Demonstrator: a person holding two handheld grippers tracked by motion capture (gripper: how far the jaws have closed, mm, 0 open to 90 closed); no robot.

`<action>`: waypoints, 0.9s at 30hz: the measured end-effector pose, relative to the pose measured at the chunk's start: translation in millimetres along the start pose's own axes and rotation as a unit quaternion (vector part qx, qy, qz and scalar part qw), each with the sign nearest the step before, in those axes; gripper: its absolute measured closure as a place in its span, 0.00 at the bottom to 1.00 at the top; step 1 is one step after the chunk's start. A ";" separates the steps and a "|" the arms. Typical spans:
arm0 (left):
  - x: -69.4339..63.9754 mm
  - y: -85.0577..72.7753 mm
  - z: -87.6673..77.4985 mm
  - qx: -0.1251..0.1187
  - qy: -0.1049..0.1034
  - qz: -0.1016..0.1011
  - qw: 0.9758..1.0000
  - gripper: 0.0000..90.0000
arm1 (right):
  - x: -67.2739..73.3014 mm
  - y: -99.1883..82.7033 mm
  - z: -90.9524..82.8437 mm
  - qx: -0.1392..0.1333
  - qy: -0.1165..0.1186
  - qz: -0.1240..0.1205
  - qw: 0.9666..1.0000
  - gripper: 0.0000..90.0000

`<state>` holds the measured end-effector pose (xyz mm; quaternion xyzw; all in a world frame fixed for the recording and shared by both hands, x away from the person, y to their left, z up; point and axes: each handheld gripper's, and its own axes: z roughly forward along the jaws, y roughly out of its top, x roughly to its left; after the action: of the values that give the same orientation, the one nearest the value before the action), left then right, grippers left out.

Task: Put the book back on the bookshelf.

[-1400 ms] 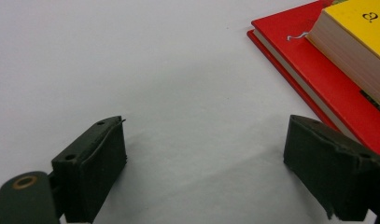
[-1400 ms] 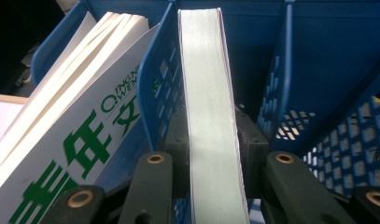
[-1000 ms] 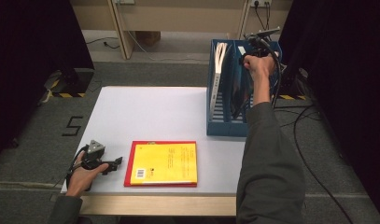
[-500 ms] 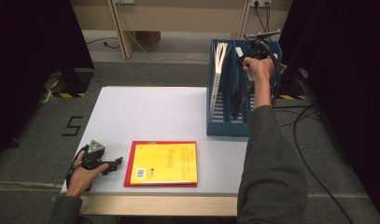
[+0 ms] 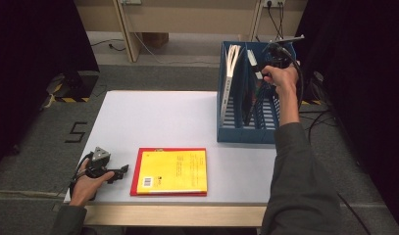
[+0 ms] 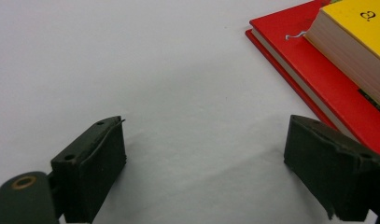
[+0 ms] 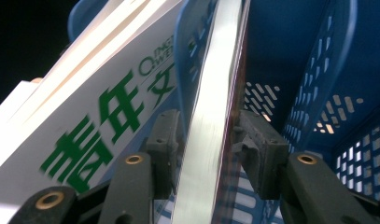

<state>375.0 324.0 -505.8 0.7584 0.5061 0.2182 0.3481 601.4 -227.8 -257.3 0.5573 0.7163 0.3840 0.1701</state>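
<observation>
Right claw [image 7: 204, 140] has just been opening, its jaws slack around the book [image 7: 211, 107] filed in the blue rack [image 5: 246, 129] — next, draw back clear; left claw [image 6: 201, 172] open, idle

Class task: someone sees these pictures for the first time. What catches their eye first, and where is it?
Probably the yellow book lying on a red book at the table's near edge, beside the resting left hand-held gripper. Next, the blue rack at the far right, where the right hand-held gripper's jaws have just been opening around a thin book.
</observation>
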 end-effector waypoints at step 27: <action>0.0 0.0 0.0 0.000 0.000 0.000 1.000 0.13 | 16.3 -31.3 4.7 0.014 0.011 -0.043 0.999 0.72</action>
<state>375.0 324.0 -505.8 0.7583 0.5061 0.2183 0.3481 578.4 -213.6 -280.5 0.5243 0.7467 0.3719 0.1709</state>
